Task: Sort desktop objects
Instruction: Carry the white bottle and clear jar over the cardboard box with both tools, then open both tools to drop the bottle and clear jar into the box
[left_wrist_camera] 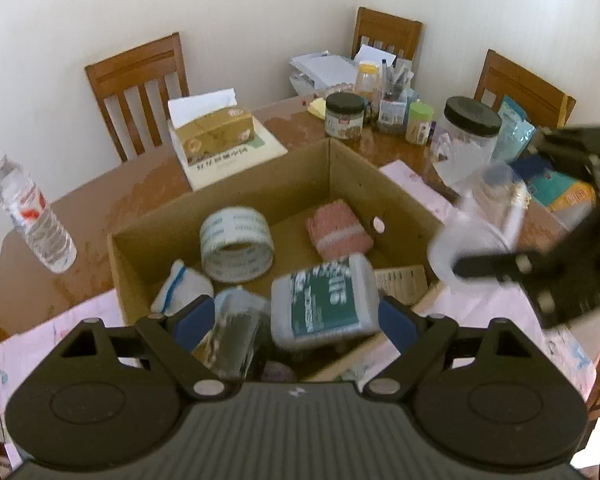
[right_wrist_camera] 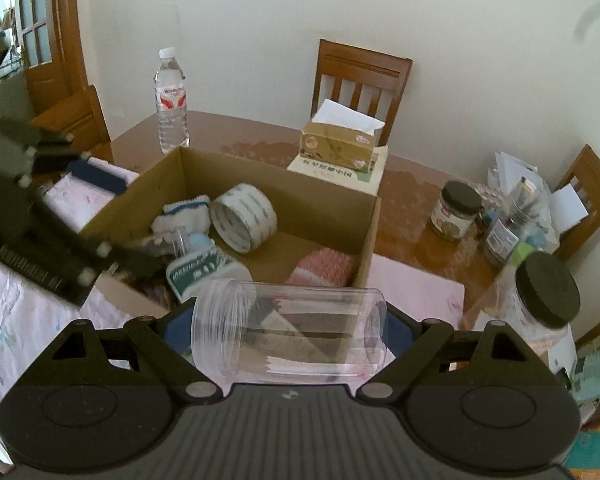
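The right gripper (right_wrist_camera: 290, 336) holds a clear plastic jar with no lid (right_wrist_camera: 288, 330). The jar lies on its side between the two blue pads, open end to the left. The jaws are closed onto it, one pad at each end. The jar hangs above the near edge of the brown cardboard box (right_wrist_camera: 324, 200), which sits on the shiny brown wooden desk (right_wrist_camera: 416, 216).

The left gripper (left_wrist_camera: 296, 320) is over the same box. Its jaws are wide apart. A white plastic bottle with a green label (left_wrist_camera: 324, 300) and a blurry see-through jar (left_wrist_camera: 236, 332) show between the blue pads, but I cannot tell if the pads touch either one.

Inside the box there is a big roll of white tape (left_wrist_camera: 236, 244), a pink fluffy cloth (left_wrist_camera: 338, 232) and a white sock with a blue stripe (left_wrist_camera: 182, 288). The tape leans near the back wall. The pink cloth lies to the right of it.

On the desk behind the box, a yellow-brown tissue box (left_wrist_camera: 216, 134) sits on a flat book. A clear water bottle with a red label (left_wrist_camera: 30, 212) stands to the left. To the right stand a small glass jar with a black lid (left_wrist_camera: 344, 116) and a bigger clear jar with a black lid (left_wrist_camera: 468, 136). Brown wooden chairs (left_wrist_camera: 138, 80) stand by the white wall.
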Tool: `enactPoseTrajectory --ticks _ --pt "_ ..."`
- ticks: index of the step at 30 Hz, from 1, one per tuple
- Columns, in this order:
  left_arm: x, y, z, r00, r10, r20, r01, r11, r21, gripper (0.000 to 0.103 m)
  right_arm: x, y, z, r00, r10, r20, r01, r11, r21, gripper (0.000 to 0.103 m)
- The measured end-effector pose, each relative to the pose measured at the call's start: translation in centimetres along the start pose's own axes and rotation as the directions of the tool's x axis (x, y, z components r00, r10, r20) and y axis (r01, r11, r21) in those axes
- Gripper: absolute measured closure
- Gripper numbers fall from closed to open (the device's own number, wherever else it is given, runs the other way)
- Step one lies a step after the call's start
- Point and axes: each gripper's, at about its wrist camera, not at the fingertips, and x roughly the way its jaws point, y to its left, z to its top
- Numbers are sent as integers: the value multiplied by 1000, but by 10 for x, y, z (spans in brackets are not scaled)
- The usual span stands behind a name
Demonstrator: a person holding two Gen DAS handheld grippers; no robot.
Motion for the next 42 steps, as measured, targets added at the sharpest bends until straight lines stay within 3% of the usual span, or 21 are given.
enactPoseTrajectory --ticks 19,21,42 --pt "-12 -5 -55 996 -18 -84 18 1000 -5 13 60 1 74 998 59 -4 -59 997 -49 9" --pt "-12 -5 -60 996 -8 -91 8 1000 -8 13 66 0 79 998 68 -7 -68 997 -34 3" --pt "12 -17 -90 995 33 -93 -35 999 -21 13 48 -3 43 999 53 1 -53 998 44 0"
